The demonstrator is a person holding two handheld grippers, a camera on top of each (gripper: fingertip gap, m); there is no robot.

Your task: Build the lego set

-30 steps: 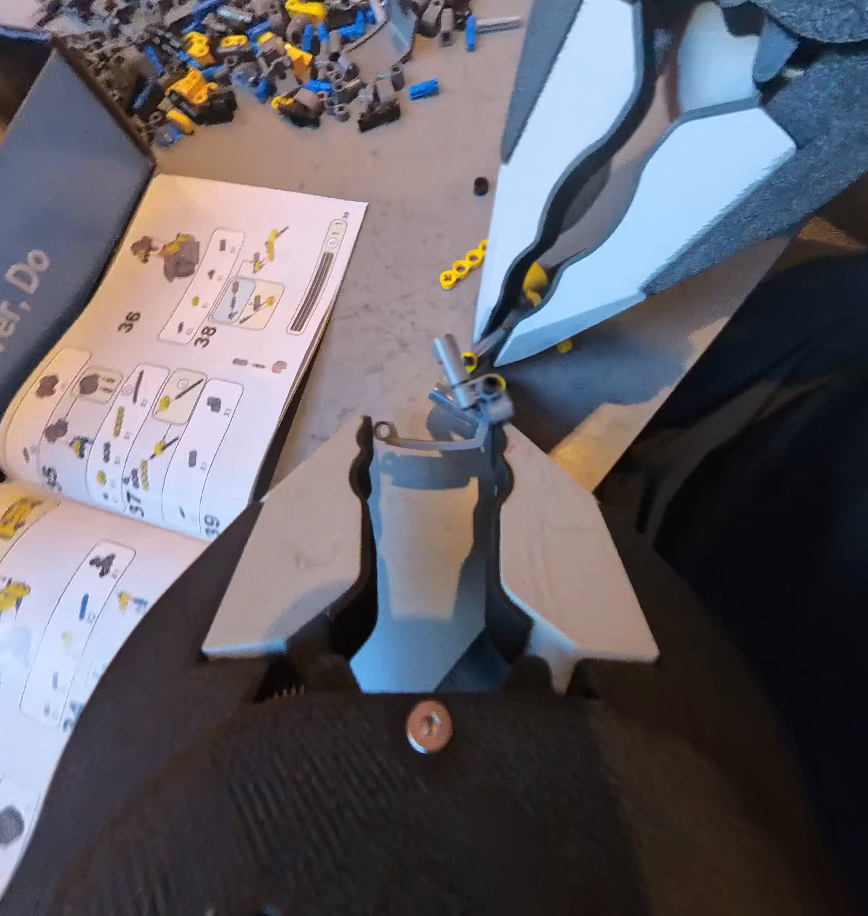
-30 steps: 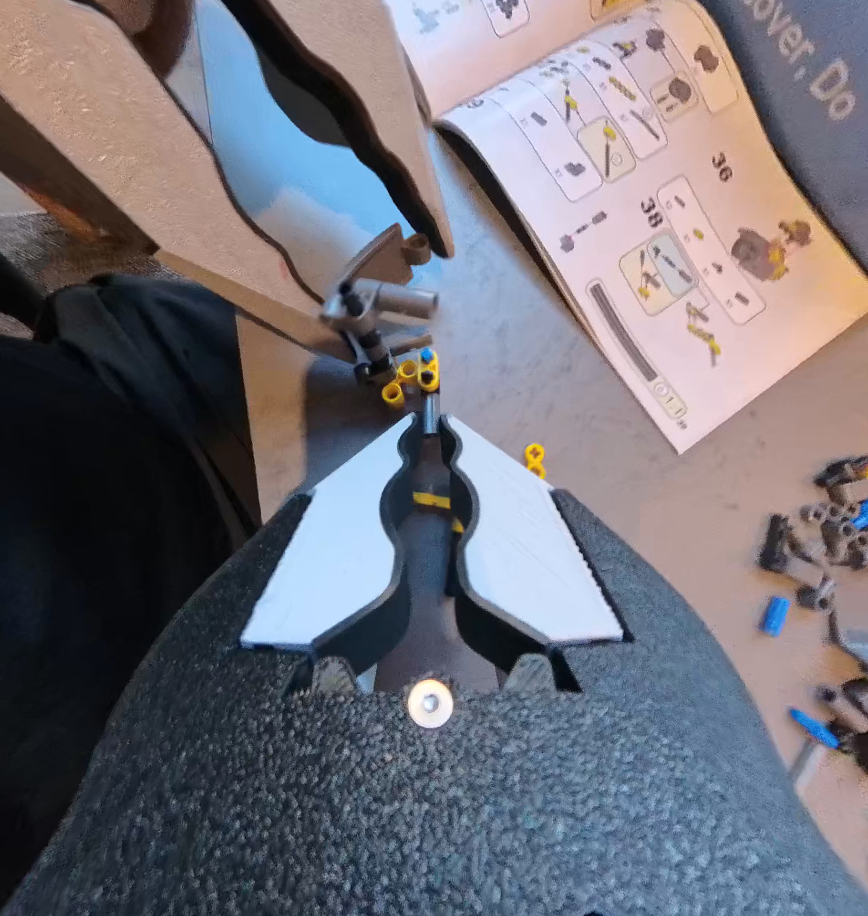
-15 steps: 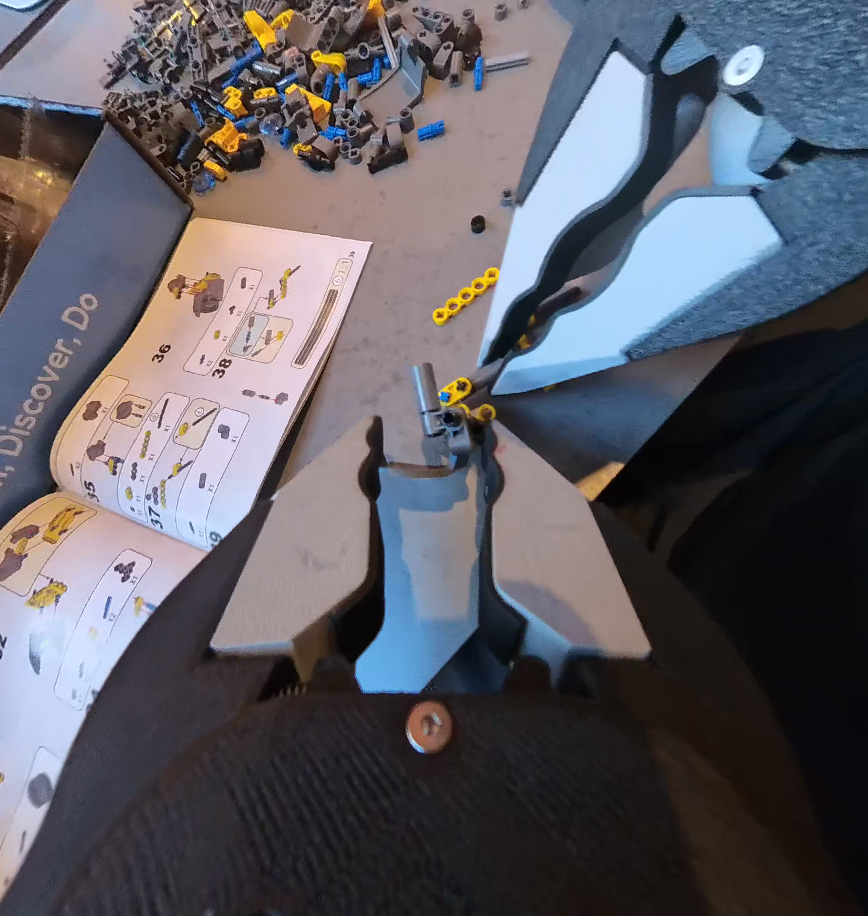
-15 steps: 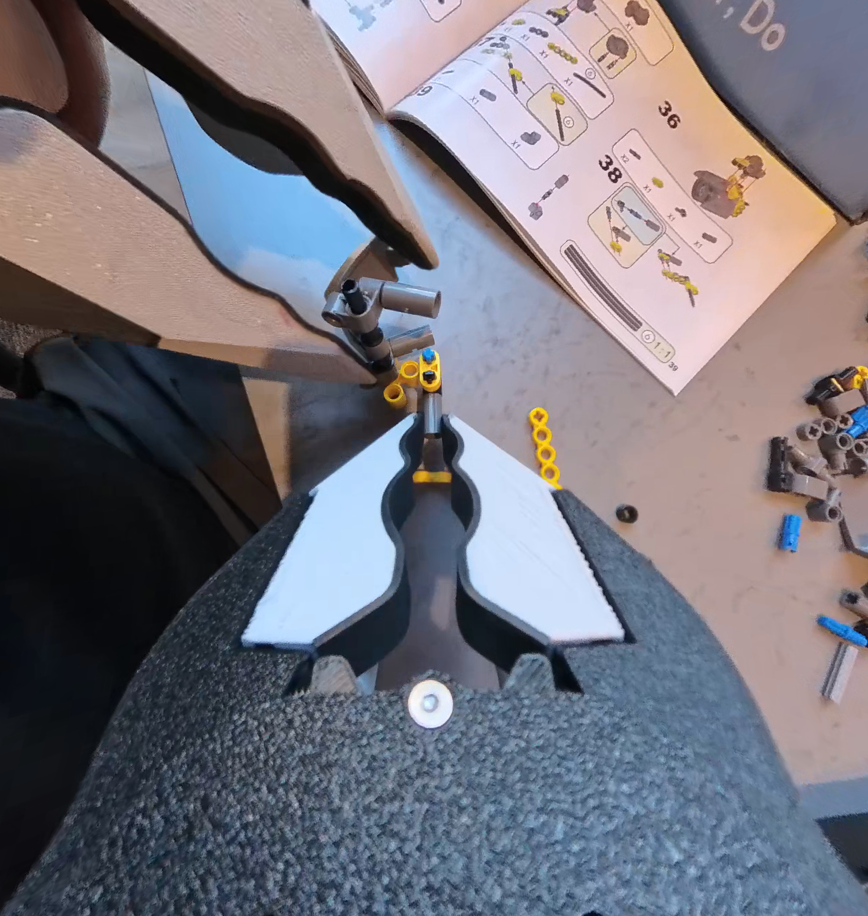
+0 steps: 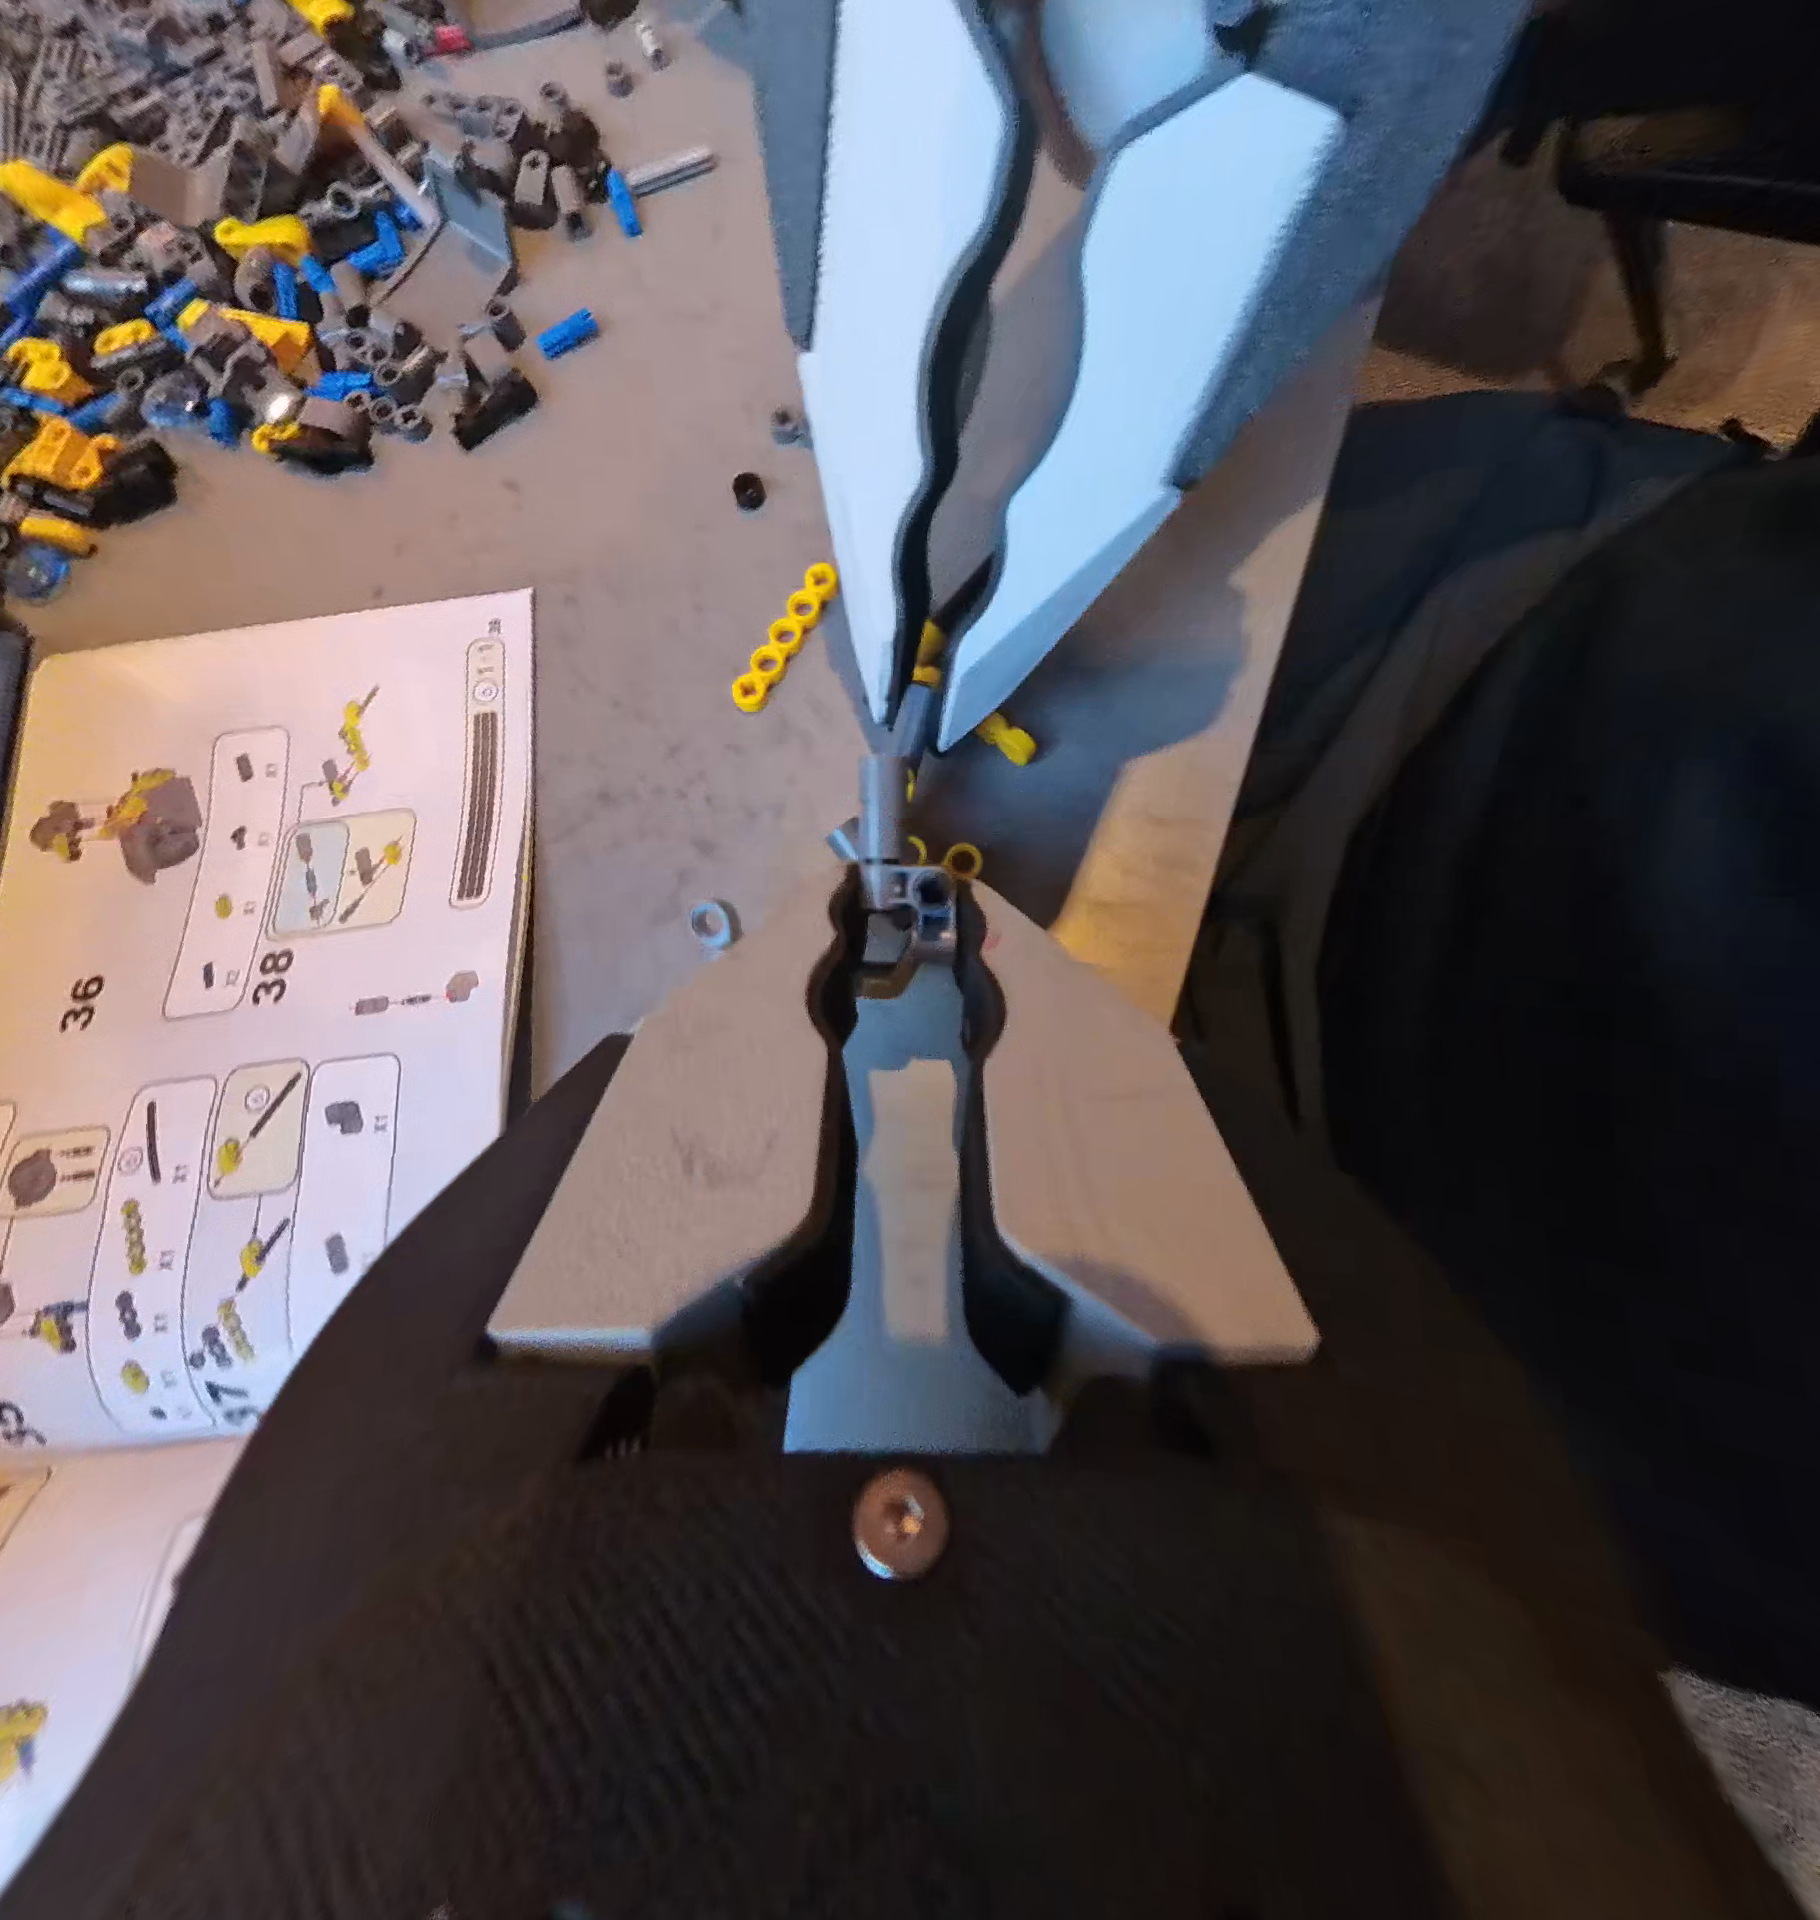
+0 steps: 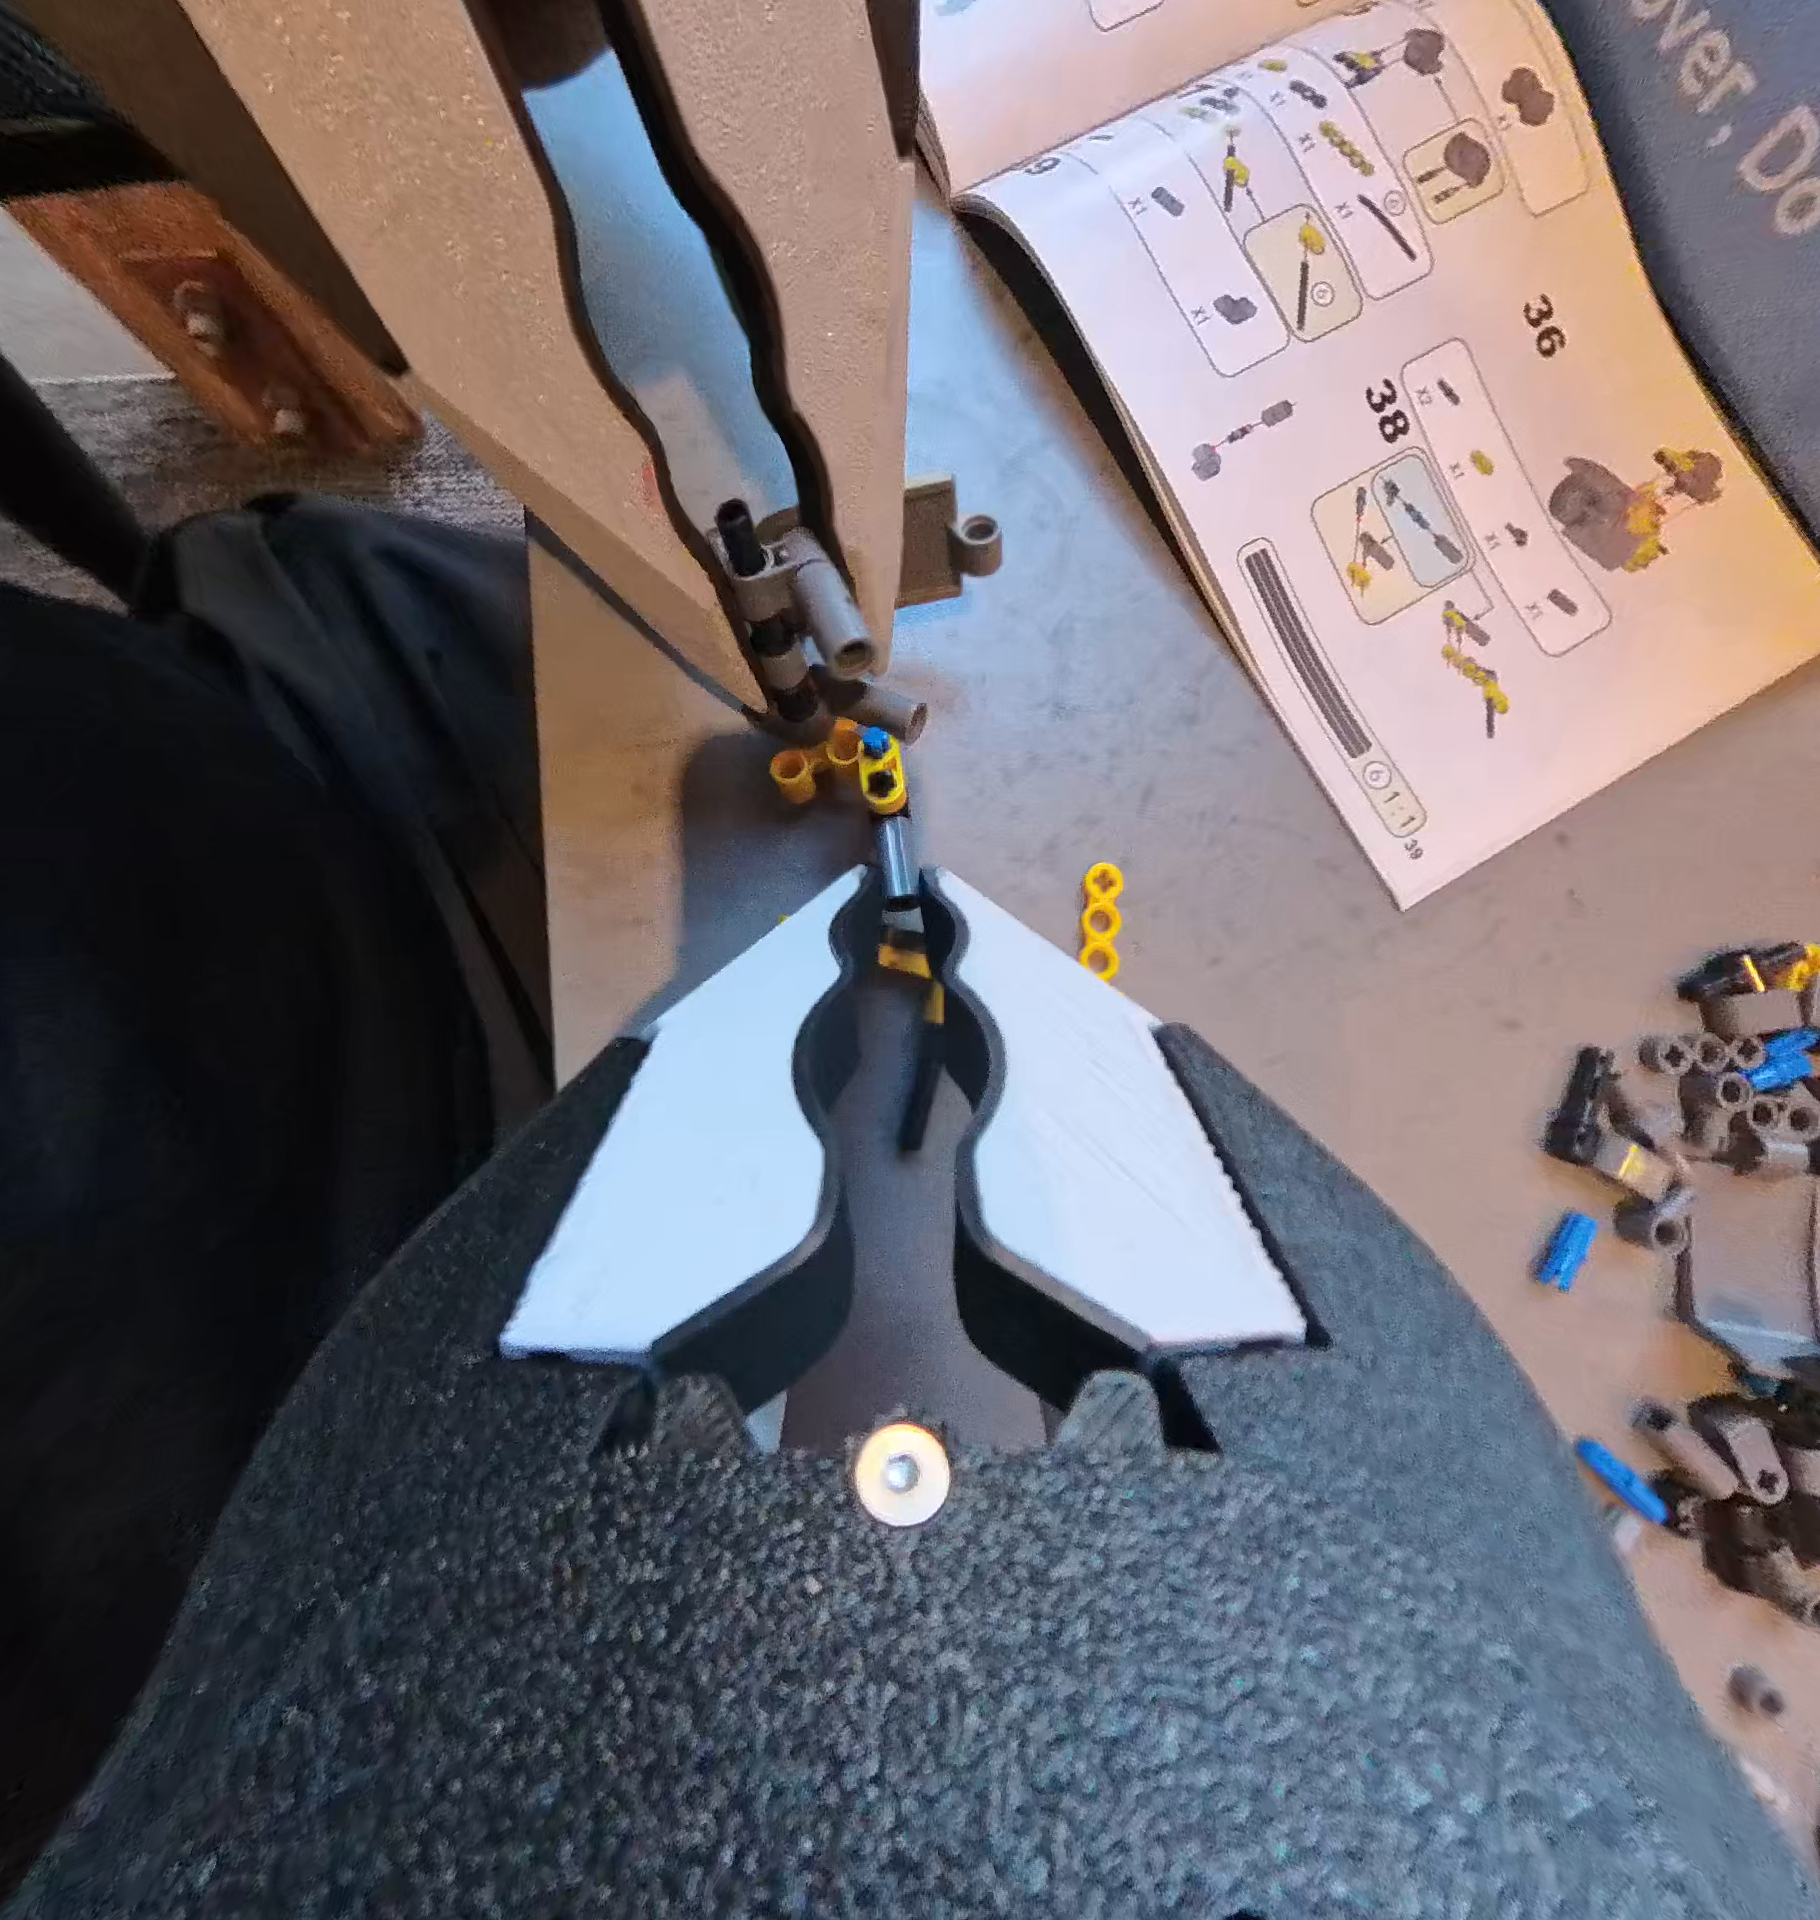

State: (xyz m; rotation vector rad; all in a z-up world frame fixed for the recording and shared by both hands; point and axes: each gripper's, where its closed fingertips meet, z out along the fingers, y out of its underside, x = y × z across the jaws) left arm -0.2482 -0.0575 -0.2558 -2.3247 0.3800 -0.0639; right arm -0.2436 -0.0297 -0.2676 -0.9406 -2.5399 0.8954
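Observation:
My left gripper (image 5: 901, 904), with tan fingers, is shut on a small grey brick assembly (image 5: 890, 873) made of grey connectors and black pins; it also shows in the right wrist view (image 6: 802, 623). My right gripper (image 6: 898, 888), with white fingers, is shut on a black axle (image 6: 898, 862) with a grey sleeve and yellow connectors (image 6: 880, 774) at its tip. In the left wrist view the right gripper (image 5: 911, 717) comes from above, tip to tip with mine. The two assemblies meet near the table's front edge.
An open instruction booklet (image 5: 262, 935) lies on the grey table (image 5: 615, 582). A pile of grey, black, blue and yellow pieces (image 5: 210, 260) sits behind it. A yellow beam (image 5: 781, 649) and a grey ring (image 5: 714, 922) lie loose nearby. A dark box (image 6: 1737, 156) borders the booklet.
Both grippers have turned into line, tip to tip. The grey assembly has rotated in my left gripper's view and the axle end has come closer to it.

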